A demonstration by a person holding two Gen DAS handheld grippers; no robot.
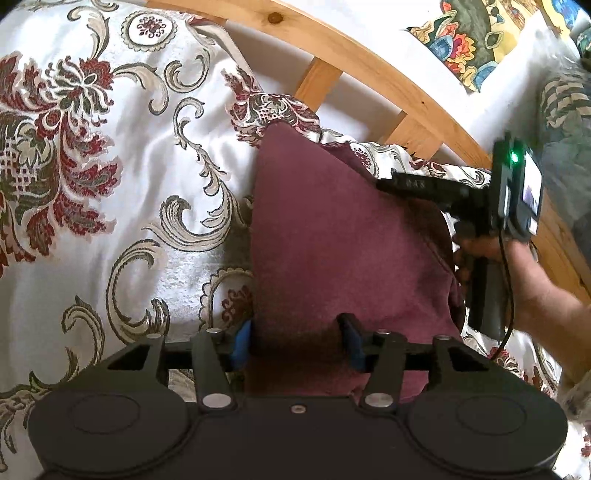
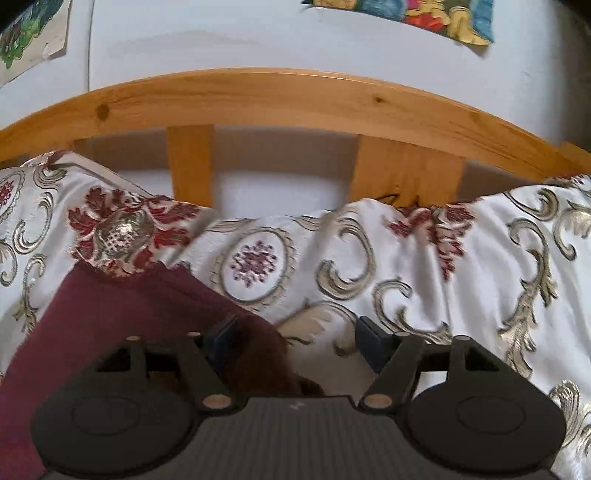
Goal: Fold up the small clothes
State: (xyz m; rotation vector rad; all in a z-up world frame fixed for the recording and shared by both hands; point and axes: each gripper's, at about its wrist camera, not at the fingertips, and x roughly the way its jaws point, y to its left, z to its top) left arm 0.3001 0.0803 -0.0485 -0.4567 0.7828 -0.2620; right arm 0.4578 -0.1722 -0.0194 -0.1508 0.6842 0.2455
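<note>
Left gripper (image 1: 295,345) jaws parted, straddling near end of maroon fleece garment (image 1: 332,236); long axis runs away toward wooden headboard (image 1: 369,70). Right gripper (image 2: 295,341) parted too, garment's edge by its left finger.

maroon cloth (image 2: 110,314) cut off lower left, right view blurred — poster (image 1: 476,40) cropped above

Readable marks: almost none. Right gripper (image 1: 384,183), seen from the left wrist camera: a few pale characters on the side of its black finger, possibly digits, too blurred to read. Small screen (image 1: 530,195) on the back of that gripper: lit, no legible text. Posters (image 2: 406,14) on the wall: pictures only, no words made out.
</note>
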